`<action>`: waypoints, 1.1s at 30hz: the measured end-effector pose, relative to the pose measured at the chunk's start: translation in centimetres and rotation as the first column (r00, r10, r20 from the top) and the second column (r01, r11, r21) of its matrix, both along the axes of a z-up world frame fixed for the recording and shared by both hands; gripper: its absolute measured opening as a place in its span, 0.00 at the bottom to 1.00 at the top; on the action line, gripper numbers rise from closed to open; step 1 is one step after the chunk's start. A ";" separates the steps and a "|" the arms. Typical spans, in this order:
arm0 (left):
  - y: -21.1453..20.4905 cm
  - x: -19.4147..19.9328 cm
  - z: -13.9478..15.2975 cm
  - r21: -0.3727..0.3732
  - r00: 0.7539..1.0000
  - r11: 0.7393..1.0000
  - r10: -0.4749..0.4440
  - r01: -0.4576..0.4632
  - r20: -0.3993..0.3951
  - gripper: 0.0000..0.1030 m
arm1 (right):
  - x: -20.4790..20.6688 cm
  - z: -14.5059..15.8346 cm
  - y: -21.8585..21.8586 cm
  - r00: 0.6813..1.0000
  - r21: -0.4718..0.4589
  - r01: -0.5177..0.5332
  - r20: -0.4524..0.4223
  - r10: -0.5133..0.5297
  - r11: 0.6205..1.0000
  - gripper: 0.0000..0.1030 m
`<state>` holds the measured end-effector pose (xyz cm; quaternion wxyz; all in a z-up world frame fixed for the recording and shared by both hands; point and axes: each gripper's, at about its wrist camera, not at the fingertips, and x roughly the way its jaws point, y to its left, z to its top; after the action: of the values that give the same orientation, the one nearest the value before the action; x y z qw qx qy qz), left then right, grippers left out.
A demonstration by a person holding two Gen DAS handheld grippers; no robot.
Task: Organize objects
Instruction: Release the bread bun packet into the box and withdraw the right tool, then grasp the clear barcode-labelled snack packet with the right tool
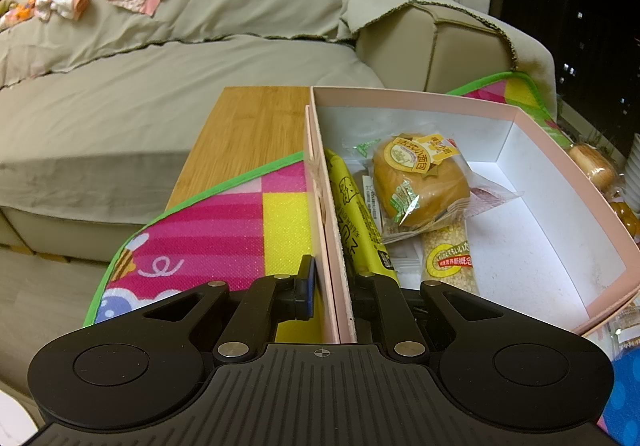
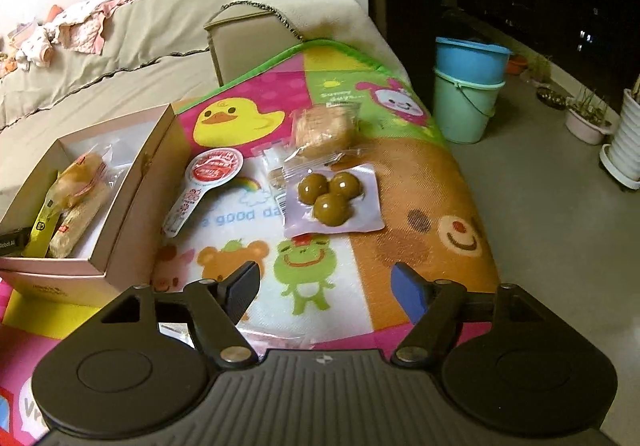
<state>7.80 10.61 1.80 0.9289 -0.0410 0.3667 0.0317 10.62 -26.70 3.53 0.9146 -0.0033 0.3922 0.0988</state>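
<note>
Two grippers are being shown around a pink cardboard box. The box's near side wall is being pinched by the left gripper, whose jaws are being held nearly closed, one finger outside and one inside the box. Inside the box, a wrapped bun with Chinese characters on its round yellow label is being seen lying on top of other snacks; against the clamped wall a long yellow packet with a cartoon cheese print is lying, and beside it a grain bar with red-and-yellow Japanese or Chinese lettering, too small to be read surely.

Outside the box, on the cartoon play mat printed with "a good da…" and "Sunny day", a clear pouch of three brown balls is lying, with a wrapped cake beyond it and a red-and-white paddle-shaped packet between pouch and box. The right gripper is being held above the mat, wide apart and empty.
</note>
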 end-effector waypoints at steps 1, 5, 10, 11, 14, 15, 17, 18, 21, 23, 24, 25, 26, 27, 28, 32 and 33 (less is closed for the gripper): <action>0.0 0.0 0.0 -0.001 1.000 1.000 0.000 0.000 0.002 0.11 | -0.1 0.2 0.0 1.000 -0.005 -0.004 0.006 0.004 1.000 0.72; 0.0 0.0 -0.1 -0.008 1.000 1.000 0.004 -0.004 0.008 0.11 | -0.3 0.6 0.4 0.999 -0.048 -0.034 0.032 0.035 0.998 0.77; 0.0 0.0 -0.1 -0.007 1.000 1.000 0.003 -0.003 0.005 0.11 | 0.4 0.3 0.5 0.999 -0.078 -0.041 0.023 0.043 0.996 0.77; 0.0 0.0 -0.1 -0.008 1.000 1.000 0.003 -0.003 0.006 0.11 | 0.6 0.4 0.3 0.999 -0.075 -0.038 0.023 0.039 0.997 0.77; 0.0 0.1 0.0 -0.007 1.000 1.000 0.003 -0.003 0.005 0.11 | 0.7 0.7 -0.1 0.999 -0.071 -0.029 0.031 0.031 0.997 0.77; 0.0 0.0 -0.1 -0.007 1.000 1.000 0.003 -0.003 0.005 0.11 | 0.7 0.9 -0.3 0.999 -0.073 -0.028 0.037 0.031 0.997 0.77; 0.0 0.0 -0.1 -0.007 1.000 1.000 0.003 -0.003 0.006 0.11 | 0.6 1.4 -0.7 0.998 -0.073 -0.031 0.050 0.034 0.997 0.77; 0.1 0.0 -0.1 -0.011 1.000 1.000 0.005 -0.004 0.008 0.11 | 0.6 1.4 -0.9 0.998 -0.068 -0.036 0.050 0.039 0.997 0.77; 0.1 0.0 -0.1 -0.012 1.000 1.000 0.004 -0.004 0.009 0.11 | 0.9 0.9 -1.2 0.999 -0.054 -0.037 0.008 0.037 0.998 0.77; 0.1 0.0 -0.1 -0.011 1.000 1.000 0.004 -0.004 0.009 0.11 | 0.8 0.2 -0.9 0.998 -0.046 -0.056 -0.027 0.055 0.997 0.76; 0.2 -0.1 -0.2 -0.011 1.000 1.000 0.004 -0.003 0.009 0.11 | 0.6 -0.1 -0.8 0.997 -0.030 -0.066 -0.046 0.065 0.997 0.76; 0.1 -0.1 -0.2 -0.012 1.000 1.000 0.004 -0.004 0.009 0.11 | 0.5 -0.4 -0.8 0.995 -0.002 -0.075 -0.067 0.075 0.997 0.76; 0.1 0.0 -0.2 -0.012 1.000 1.000 0.004 -0.004 0.009 0.11 | 0.1 -0.6 -0.6 0.992 0.033 -0.089 -0.088 0.092 0.995 0.76; 0.1 -0.1 -0.2 -0.012 1.000 1.000 0.004 -0.004 0.009 0.11 | -0.3 -0.8 -0.4 0.987 0.068 -0.112 -0.109 0.119 0.991 0.76; 0.1 -0.1 -0.2 -0.012 1.000 1.000 0.004 -0.004 0.009 0.11 | -0.8 -1.0 0.1 0.979 0.095 -0.143 -0.130 0.155 0.985 0.76; 0.2 -0.2 -0.2 -0.010 1.000 1.000 0.003 -0.003 0.008 0.11 | -3.0 -1.2 3.0 0.945 0.030 -0.293 -0.144 0.294 0.956 0.76; 0.1 -0.2 -0.2 -0.010 1.000 1.000 0.003 -0.003 0.008 0.11 | -3.5 -1.0 3.9 0.939 -0.023 -0.327 -0.120 0.323 0.945 0.76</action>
<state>7.62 10.76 1.56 0.9301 -0.0465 0.3630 0.0311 7.14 -22.84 2.53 0.8614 -0.0819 0.4401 0.2400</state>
